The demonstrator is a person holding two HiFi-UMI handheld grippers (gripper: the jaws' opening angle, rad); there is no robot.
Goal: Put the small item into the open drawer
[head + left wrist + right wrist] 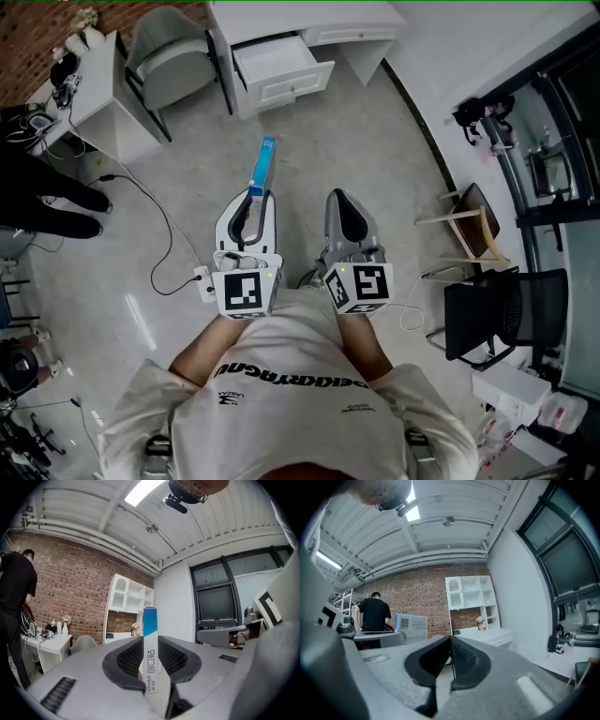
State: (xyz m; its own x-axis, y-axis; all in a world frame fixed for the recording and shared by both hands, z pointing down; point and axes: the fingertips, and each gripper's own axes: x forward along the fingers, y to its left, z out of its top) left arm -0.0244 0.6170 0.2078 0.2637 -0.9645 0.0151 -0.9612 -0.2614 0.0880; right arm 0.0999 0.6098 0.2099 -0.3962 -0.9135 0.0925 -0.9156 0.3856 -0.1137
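Observation:
A slim blue-and-white small box (265,161) sticks out forward from my left gripper (258,194), whose jaws are shut on its lower end. In the left gripper view the box (150,620) stands upright between the dark ribbed pads (130,660). My right gripper (343,201) hangs beside it, shut and empty; its pads meet in the right gripper view (450,643), where the box (411,626) shows at the left. The open drawer (281,67) juts from a white desk (309,21) at the far end of the floor, well ahead of both grippers.
A grey chair (173,52) stands left of the desk, next to a white side table (94,94). A person in black (47,202) is at the left edge. Cables (164,248) lie on the floor. A black chair (497,314) and a wooden stool (473,225) stand at the right.

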